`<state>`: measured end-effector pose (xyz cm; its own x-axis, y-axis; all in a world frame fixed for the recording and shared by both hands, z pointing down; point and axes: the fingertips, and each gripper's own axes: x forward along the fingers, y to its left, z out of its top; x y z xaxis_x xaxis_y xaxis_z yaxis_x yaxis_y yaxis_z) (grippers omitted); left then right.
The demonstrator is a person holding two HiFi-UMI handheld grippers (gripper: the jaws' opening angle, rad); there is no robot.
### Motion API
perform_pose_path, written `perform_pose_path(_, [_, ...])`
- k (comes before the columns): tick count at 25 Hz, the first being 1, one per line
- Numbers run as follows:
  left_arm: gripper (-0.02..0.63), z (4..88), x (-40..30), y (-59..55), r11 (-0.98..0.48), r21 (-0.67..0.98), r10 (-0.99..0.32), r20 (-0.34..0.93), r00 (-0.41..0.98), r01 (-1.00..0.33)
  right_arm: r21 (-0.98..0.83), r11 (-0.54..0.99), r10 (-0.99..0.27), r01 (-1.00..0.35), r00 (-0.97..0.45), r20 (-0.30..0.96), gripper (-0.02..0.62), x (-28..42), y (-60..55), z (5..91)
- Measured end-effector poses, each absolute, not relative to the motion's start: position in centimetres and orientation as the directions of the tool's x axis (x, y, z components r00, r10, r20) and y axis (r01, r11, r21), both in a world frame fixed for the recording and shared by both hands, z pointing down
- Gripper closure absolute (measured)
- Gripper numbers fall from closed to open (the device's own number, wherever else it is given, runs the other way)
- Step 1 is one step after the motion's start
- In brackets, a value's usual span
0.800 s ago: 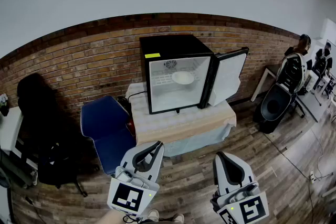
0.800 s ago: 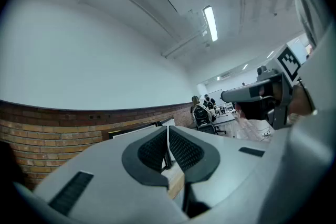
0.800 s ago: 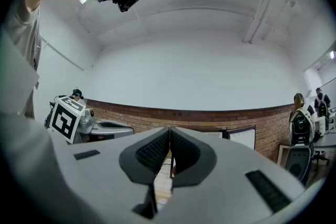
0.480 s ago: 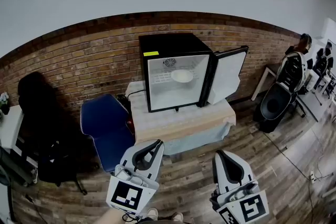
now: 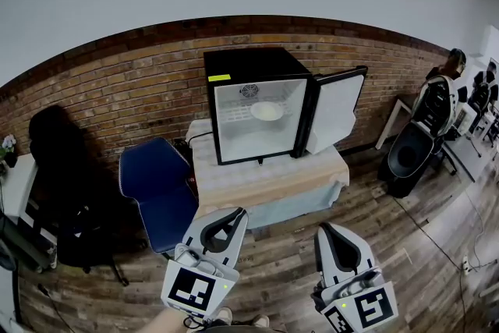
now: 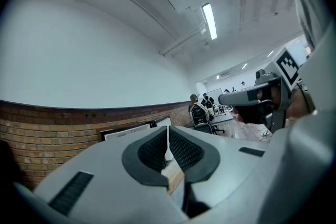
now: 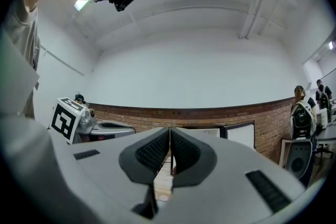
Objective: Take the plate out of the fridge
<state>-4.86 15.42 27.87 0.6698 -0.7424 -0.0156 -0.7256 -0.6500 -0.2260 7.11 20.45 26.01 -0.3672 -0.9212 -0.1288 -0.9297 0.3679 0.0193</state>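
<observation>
A small black fridge stands on a cloth-covered table against the brick wall, its door swung open to the right. A white plate lies on the upper wire shelf inside. My left gripper and right gripper are low in the head view, well short of the table, both shut and empty. The left gripper points up towards wall and ceiling with its pads together. The right gripper is likewise shut, and the fridge shows beyond it.
A blue chair stands left of the table and a dark chair further left. Black office chairs and desks with people sit at the right. Wood-plank floor lies between me and the table.
The view has shifted slightly; the fridge sits a touch higher and further left in the frame. Both grippers stay shut and in nearly the same place.
</observation>
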Motion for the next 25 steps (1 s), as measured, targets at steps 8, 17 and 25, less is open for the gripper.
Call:
perform_pose_path(8, [0.581,28.3,-2.5,15.9,-0.644,-0.223,-0.749,-0.013,0.663,-0.732,0.012,0.394,-0.912,-0.919,-0.393,-0.117,0.565,8.9,20.5,27.2])
perform_pose_path(17, [0.581,29.2,-0.9,16.3,-0.634,-0.231,-0.760,0.007,0.650,-0.738,-0.009,0.399,-0.911,-0.917,-0.395,-0.118,0.565,11.0,20.6,28.0])
perform_pose_path(25, [0.581,29.6,-0.2,15.6,-0.627,-0.219,-0.767,0.005,0.642,-0.747,-0.018,0.397,-0.912,-0.918,-0.392,-0.121,0.565,12.2,19.7,28.4])
